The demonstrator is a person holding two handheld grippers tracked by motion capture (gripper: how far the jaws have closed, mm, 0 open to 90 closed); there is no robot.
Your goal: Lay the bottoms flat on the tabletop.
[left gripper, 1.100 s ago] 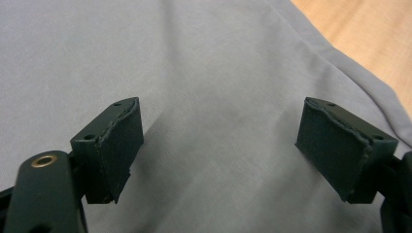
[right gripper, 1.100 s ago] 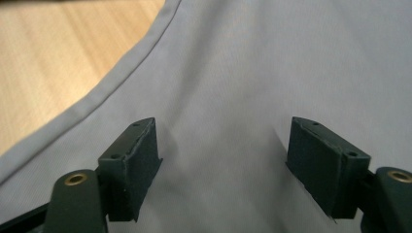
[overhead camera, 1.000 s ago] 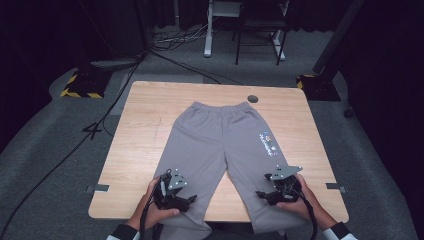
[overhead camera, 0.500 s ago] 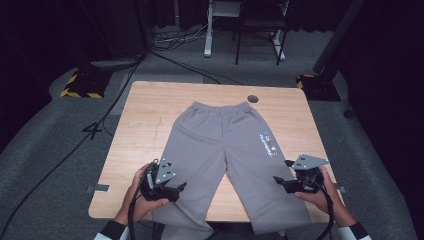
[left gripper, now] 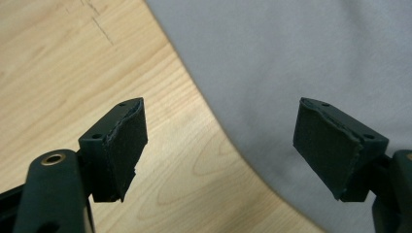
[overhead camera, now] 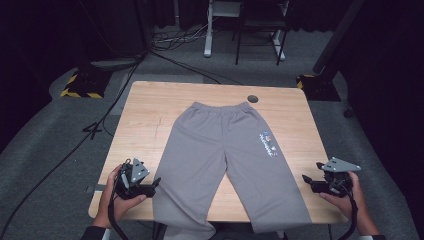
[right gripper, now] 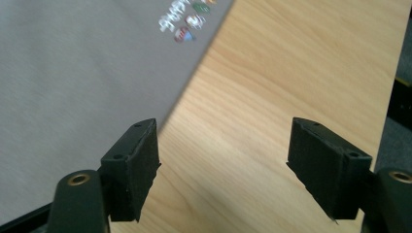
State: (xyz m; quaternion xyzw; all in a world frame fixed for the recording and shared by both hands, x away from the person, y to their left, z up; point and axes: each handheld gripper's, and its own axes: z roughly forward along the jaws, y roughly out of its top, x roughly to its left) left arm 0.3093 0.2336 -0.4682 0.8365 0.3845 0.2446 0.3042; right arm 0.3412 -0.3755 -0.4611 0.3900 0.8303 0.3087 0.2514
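Grey fabric trousers (overhead camera: 230, 160) lie flat on the light wooden bench (overhead camera: 145, 115). The left claw (overhead camera: 154, 184) and right claw (overhead camera: 306, 180) flank their legs, jaws apart, holding nothing.

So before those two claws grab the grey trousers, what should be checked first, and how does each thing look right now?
1. Grey trousers lie flat on the table: ok.
2. Left claw open: ok, jaws wide apart and nothing between them.
3. Right claw open: ok, jaws apart and nothing between them.
4. Left claw lined up with the trouser edge: ok, the cloth's edge runs between its jaws.
5. Right claw lined up with the other edge: not ok, it is mostly over bare wood.
6. Leg ends on the table: not ok, they hang over the near edge.
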